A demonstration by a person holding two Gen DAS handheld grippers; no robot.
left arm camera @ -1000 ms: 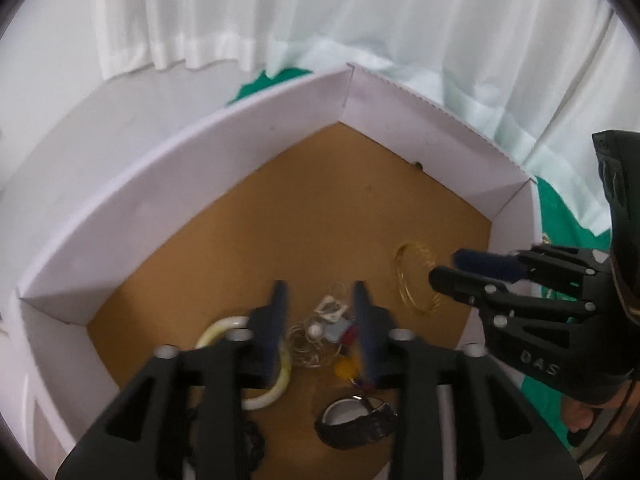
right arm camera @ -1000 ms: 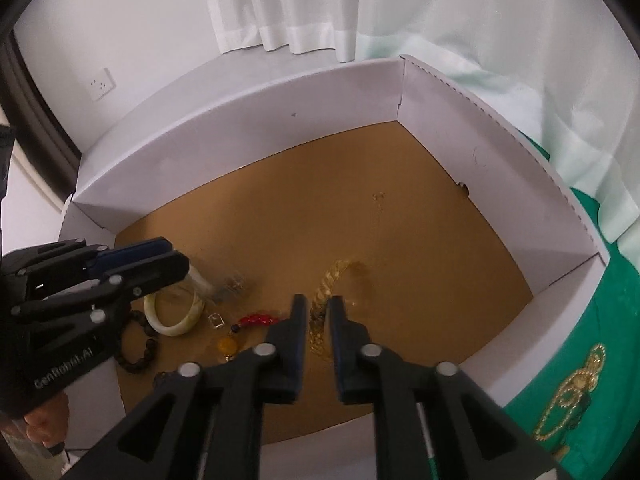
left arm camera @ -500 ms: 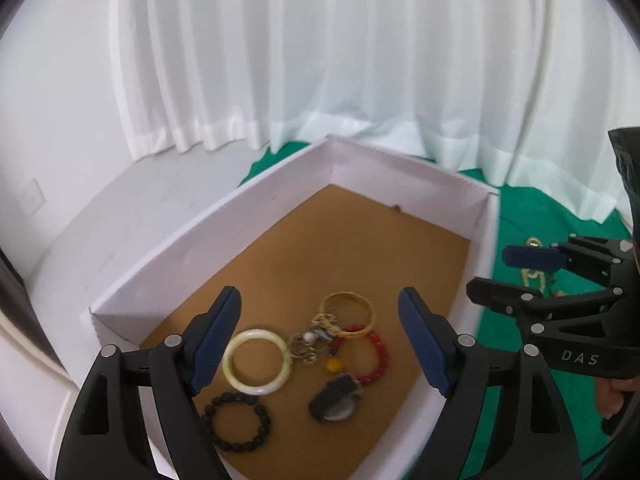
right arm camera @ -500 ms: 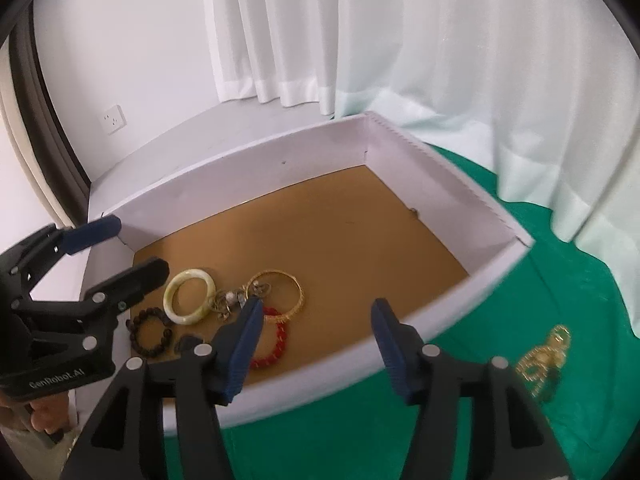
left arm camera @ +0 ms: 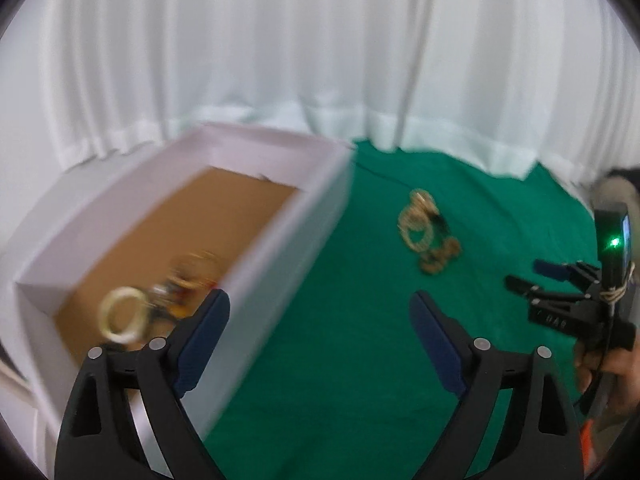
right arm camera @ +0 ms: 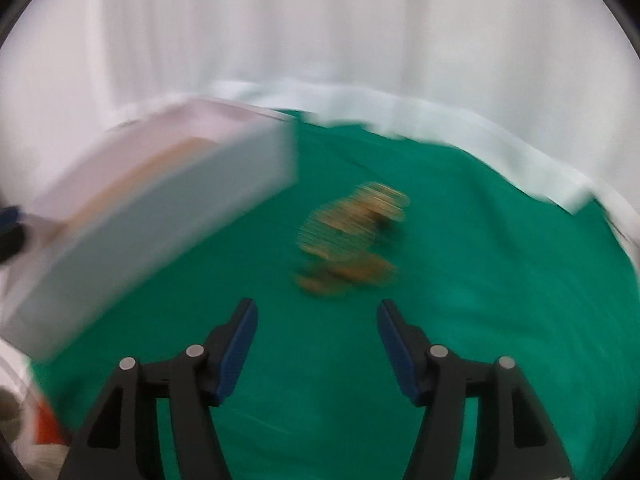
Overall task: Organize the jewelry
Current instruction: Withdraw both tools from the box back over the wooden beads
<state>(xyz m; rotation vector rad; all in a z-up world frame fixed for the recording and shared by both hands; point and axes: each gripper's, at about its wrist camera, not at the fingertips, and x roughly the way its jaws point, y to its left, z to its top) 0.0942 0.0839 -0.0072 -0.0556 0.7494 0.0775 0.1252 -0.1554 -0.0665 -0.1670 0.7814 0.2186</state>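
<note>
- White curtain [left arm camera: 304,60] hangs behind a worktop under green cloth [left arm camera: 360,340]
- White box [left arm camera: 280,232] with a brown floor holds a pale bangle [left arm camera: 122,314] among blurred pieces
- Gold jewelry pile [right arm camera: 352,236] lies on the cloth, beside the box – smeared, chains indistinct
- Left gripper [left arm camera: 320,320] and right gripper [right arm camera: 314,326]: jaws have just been opening, nothing between them

box [left arm camera: 280,248] left on cloth [left arm camera: 360,340], bracelets [left arm camera: 160,304] in box, jewelry pile [left arm camera: 426,236] right of box
</note>
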